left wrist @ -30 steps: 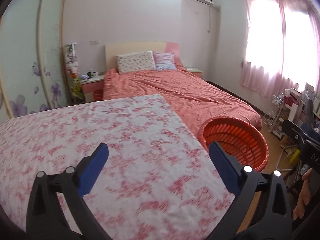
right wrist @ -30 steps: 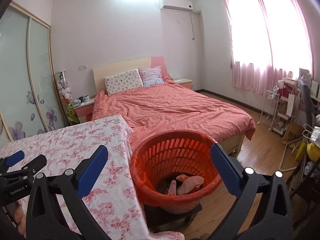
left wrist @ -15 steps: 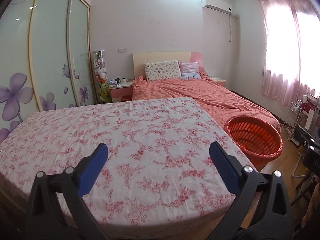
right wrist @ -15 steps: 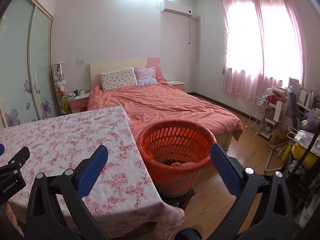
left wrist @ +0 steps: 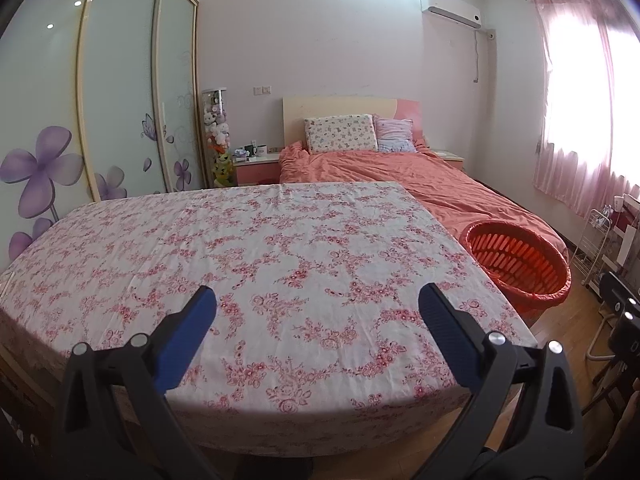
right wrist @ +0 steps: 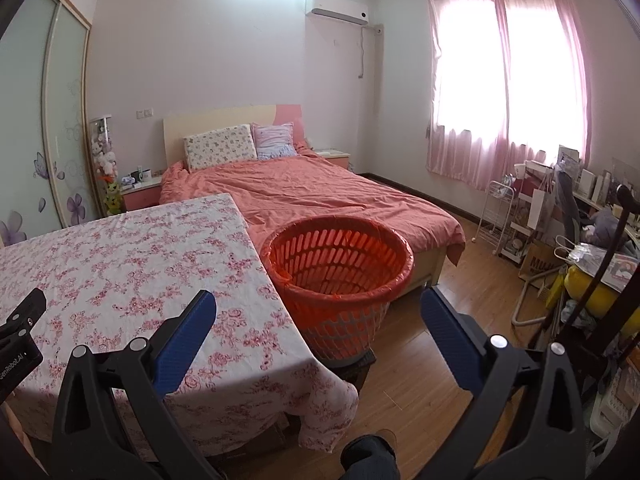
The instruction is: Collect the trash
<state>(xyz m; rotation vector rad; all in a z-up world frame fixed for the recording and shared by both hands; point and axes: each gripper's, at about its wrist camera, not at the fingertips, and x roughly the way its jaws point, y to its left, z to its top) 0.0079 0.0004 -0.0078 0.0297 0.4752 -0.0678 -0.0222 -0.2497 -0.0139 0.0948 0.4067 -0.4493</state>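
Left hand-held gripper (left wrist: pixel 316 312): spread wide, blue pads (left wrist: pixel 188 332) gripping nothing, hovering over the near edge of the surface (left wrist: pixel 280 248) with the pink floral cloth. Right hand-held gripper (right wrist: pixel 318 314): same deal, wide apart and empty-handed, aimed past the surface's right corner toward the orange basket (right wrist: pixel 338 280). Basket sitting on the wood floor (right wrist: pixel 460 312) just beside the surface's right edge, between it and the foot of the bed (right wrist: pixel 320 192) with the salmon cover. Orange liner bag folded over the rim. Can't see down to the bottom from either view, so no telling what's inside. No loose trash spotted on the cloth. Over on the right: pink curtains (right wrist: pixel 508 88) and a cluttered desk (right wrist: pixel 592 216).
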